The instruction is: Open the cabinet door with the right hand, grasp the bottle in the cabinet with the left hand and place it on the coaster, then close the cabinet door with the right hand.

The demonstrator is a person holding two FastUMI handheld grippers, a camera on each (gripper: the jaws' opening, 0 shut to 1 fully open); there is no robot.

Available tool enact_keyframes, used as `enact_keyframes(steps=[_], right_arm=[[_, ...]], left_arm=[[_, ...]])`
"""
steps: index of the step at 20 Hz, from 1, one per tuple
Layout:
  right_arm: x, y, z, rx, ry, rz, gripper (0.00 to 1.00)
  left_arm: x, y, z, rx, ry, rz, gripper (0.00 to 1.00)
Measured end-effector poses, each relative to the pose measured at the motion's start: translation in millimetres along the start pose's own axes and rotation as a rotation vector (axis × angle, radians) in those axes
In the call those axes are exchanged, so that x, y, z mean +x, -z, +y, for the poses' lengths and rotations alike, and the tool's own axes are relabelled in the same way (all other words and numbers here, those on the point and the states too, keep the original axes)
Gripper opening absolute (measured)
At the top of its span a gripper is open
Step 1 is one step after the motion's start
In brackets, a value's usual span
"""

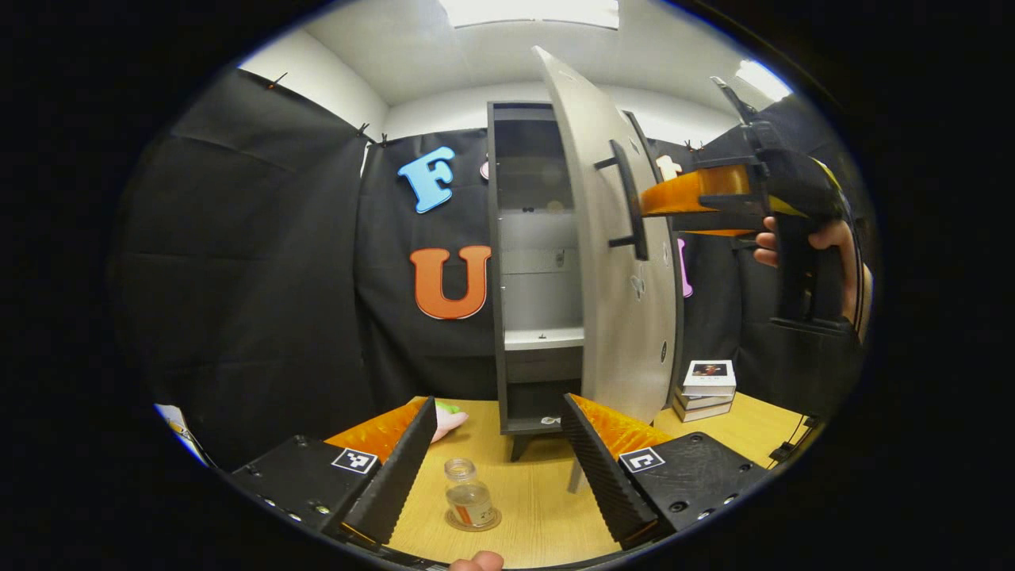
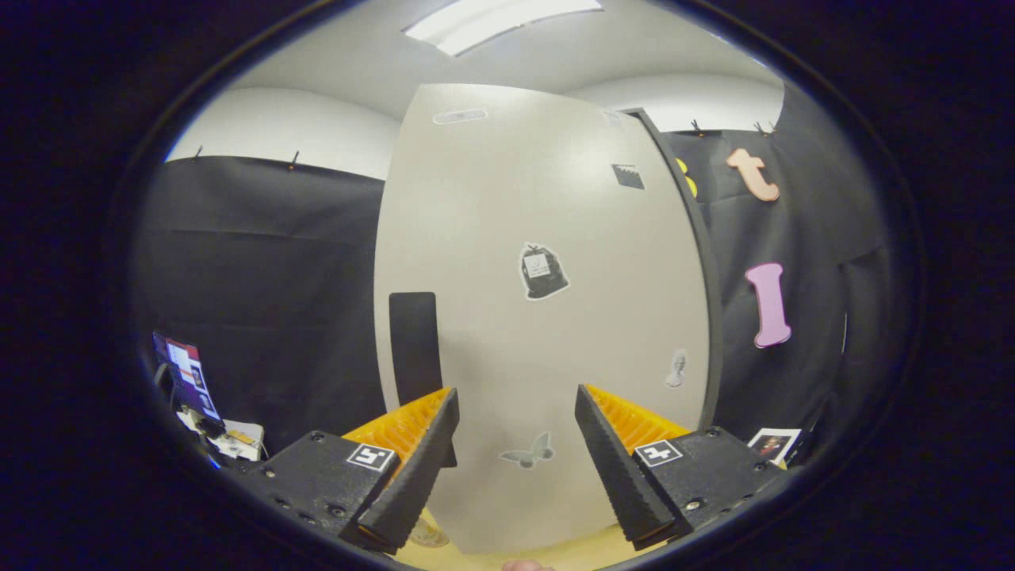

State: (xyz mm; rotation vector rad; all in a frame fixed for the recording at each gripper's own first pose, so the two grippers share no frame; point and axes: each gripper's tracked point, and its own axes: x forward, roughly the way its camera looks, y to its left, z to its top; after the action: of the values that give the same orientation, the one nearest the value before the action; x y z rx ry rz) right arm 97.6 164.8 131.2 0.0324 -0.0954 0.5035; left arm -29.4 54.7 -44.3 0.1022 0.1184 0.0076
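The small clear bottle stands upright on a round coaster on the wooden table, low between my left gripper's open fingers, which do not touch it. Behind it the dark cabinet stands with its pale grey door swung out toward me. My right gripper, held by a hand, is level with the door's black handle, fingers pointing at it. In the right gripper view, the right gripper is open close to the door's outer face, with the handle just left of its left finger.
A stack of small boxes sits on the table right of the cabinet. A pink and green object lies behind my left finger. The cabinet shelf is bare. Clutter stands far left in the right gripper view.
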Motion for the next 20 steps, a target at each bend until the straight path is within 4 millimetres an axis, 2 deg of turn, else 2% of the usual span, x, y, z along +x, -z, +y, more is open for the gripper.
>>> enact_keyframes(steps=[3,4,5,7,8,10,12,14,15,16,18,19,20], right_arm=[[43,7,26,0.011,-0.053,-0.001,0.97],[54,12,31,0.002,-0.045,0.011,0.93],[64,15,36,-0.007,-0.053,0.016,0.97],[73,16,36,-0.006,-0.048,0.005,0.97],[72,15,34,-0.005,-0.046,0.0,0.93],[72,12,30,0.002,-0.035,-0.008,0.98],[63,3,19,0.006,-0.005,-0.023,0.98],[45,-5,7,0.019,0.021,-0.033,0.98],[30,-4,2,0.025,0.035,-0.032,0.95],[16,-4,-4,0.027,0.054,-0.032,0.98],[-17,-3,-23,0.018,0.106,-0.029,0.98],[-36,2,-33,0.013,0.135,-0.022,0.95],[-53,8,-43,0.006,0.167,-0.008,0.97]], left_arm=[[1,8,23,0.001,-0.04,0.014,0.95],[1,10,29,-0.002,-0.053,0.017,0.95],[1,12,36,-0.006,-0.066,0.02,0.95],[0,12,48,-0.015,-0.092,0.022,0.95],[-1,14,53,-0.02,-0.105,0.022,0.95],[-3,15,60,-0.028,-0.122,0.024,0.95],[-3,14,63,-0.032,-0.13,0.021,0.95],[-2,12,58,-0.037,-0.126,0.019,0.94],[0,11,55,-0.039,-0.121,0.016,0.94],[0,9,51,-0.042,-0.117,0.01,0.94],[2,4,37,-0.052,-0.094,0.002,0.94],[3,1,29,-0.062,-0.079,-0.003,0.95],[4,0,21,-0.072,-0.061,-0.008,0.95]])
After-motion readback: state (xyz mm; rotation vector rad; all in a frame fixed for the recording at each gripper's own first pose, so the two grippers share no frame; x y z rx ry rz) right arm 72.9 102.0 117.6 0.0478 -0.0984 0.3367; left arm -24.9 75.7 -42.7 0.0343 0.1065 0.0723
